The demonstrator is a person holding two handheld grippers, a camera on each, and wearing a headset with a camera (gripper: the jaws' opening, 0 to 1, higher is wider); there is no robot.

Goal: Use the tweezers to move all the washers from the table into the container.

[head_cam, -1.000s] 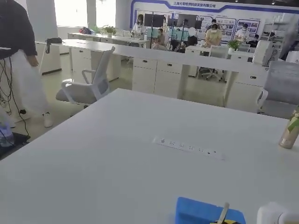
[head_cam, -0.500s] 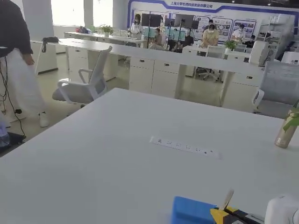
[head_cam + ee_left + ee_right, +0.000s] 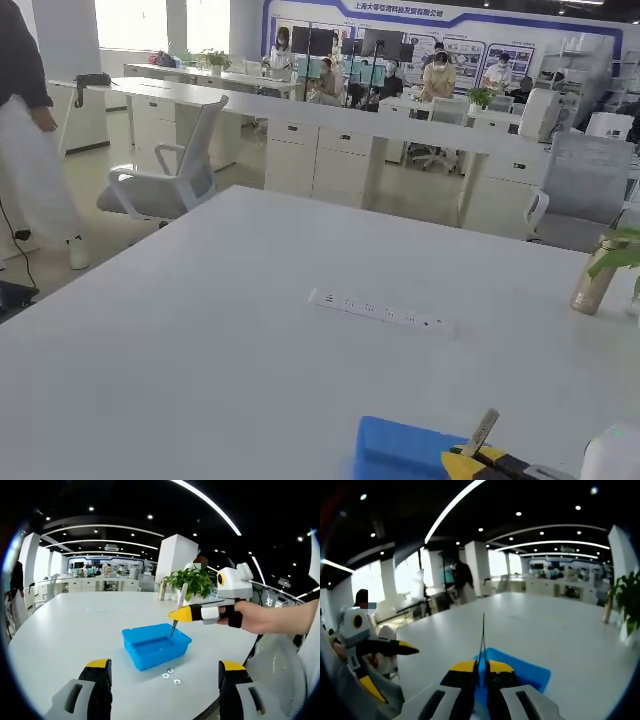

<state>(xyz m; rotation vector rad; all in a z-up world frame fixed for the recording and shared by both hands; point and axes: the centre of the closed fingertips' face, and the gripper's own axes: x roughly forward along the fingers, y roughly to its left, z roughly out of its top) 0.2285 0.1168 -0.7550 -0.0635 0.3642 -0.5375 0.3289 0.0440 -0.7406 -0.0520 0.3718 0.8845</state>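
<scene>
A blue container [image 3: 156,645] stands on the white table [image 3: 75,630], also seen from above as the container [image 3: 405,455] and at the jaw tips as the container [image 3: 520,667]. Three small washers [image 3: 170,675] lie on the table just in front of it. My right gripper [image 3: 177,614], held in a hand, is shut on thin tweezers [image 3: 174,626] whose tip points down over the container's right part. From its own camera the right gripper [image 3: 481,667] holds the tweezers [image 3: 482,635] upright. My left gripper [image 3: 165,669] stands wide open, short of the washers.
A power strip [image 3: 380,313] is set into the table's middle. A bottle with a green plant [image 3: 592,285] stands at the right edge. An office chair [image 3: 165,175] and a standing person [image 3: 30,140] are off the table's far left side.
The head camera has shifted, so the scene slid left. The right gripper and tweezers come further into the head view's bottom edge, still by the container's right end.
</scene>
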